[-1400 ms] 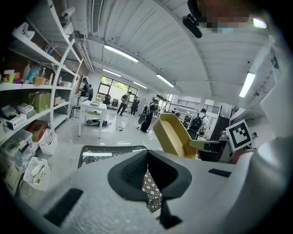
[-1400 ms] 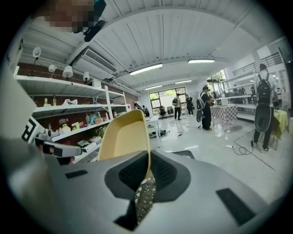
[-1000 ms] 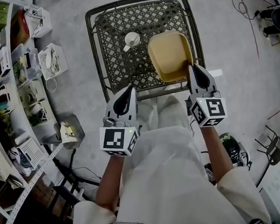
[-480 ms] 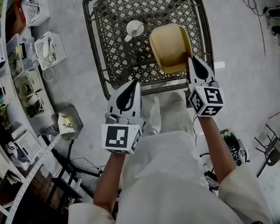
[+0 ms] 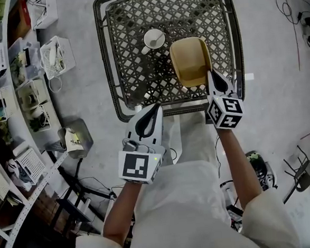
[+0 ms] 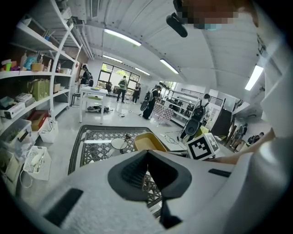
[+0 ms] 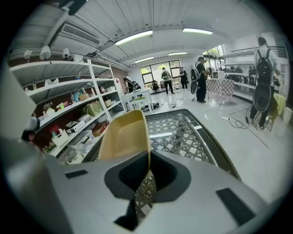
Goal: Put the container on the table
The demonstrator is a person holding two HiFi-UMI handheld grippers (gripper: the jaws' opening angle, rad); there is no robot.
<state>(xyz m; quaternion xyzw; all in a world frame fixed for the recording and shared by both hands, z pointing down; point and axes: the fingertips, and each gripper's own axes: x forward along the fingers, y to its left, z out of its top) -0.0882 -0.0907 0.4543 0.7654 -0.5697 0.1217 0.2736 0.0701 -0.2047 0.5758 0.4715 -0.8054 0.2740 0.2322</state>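
Lower centre of head view: left gripper (image 5: 153, 111) sits just short of the table's near edge. Left gripper view shows its jaws together w/ nothing between. Right gripper (image 5: 211, 75), mid-right, is clamped on the near rim of the tan-yellow plastic container (image 5: 191, 61). Right gripper view (image 7: 147, 176) confirms the thin wall pinched between the jaws and the container (image 7: 122, 137) tilted up, which the head view flattens. It's over the right part of the dark metal lattice table (image 5: 134, 58). Can't tell if its base touches. Beyond, upper centre, is a round white cup (image 5: 154, 38). People at the far end of the room show only in the gripper views.
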